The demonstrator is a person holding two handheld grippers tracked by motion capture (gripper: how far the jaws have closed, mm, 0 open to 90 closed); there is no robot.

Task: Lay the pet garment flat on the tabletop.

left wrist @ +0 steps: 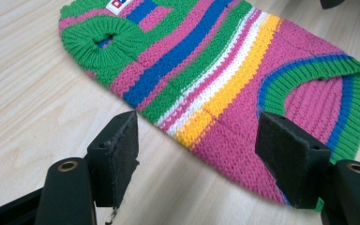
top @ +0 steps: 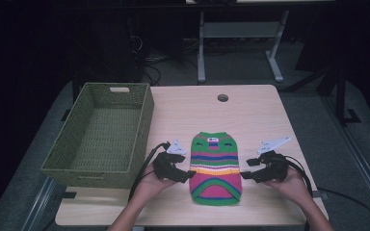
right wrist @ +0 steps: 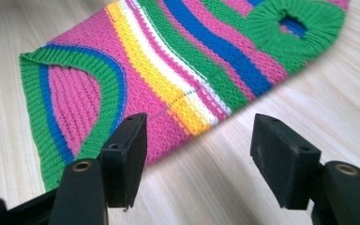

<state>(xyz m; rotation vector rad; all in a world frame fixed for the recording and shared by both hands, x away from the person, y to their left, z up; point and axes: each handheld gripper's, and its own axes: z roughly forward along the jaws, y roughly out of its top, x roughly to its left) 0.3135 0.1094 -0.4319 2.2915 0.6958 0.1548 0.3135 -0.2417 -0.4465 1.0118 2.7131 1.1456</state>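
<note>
So far: the knitted sweater [top: 216, 168] lies flat on the table [top: 260, 115], spread out, neck end away from the person and hem end near; no fold shows in it yet.
Left hand-held gripper [top: 189, 174]: jaws stand wide apart with nothing pressed between them; in the left gripper view the sweater's edge lies just ahead of and between the two pads [left wrist: 122, 150], not clamped.
Right hand-held gripper [top: 244, 175]: likewise spread wide and gripping nothing; in the right gripper view the sweater's side edge lies just beyond its pads [right wrist: 283, 157].
Sweater relative to the grippers: directly between the two, each one aimed inward at a side edge around the yellow and white stripe.
Basket [top: 101, 134]: green woven, beyond the left hand-held gripper on its outer side, nothing inside it.
Judged done: the garment looks laid out and smoothed.
Judged left: probably taking hold of the sides, folding, and perhaps placing the sweater into the basket; none of this has begun.
</note>
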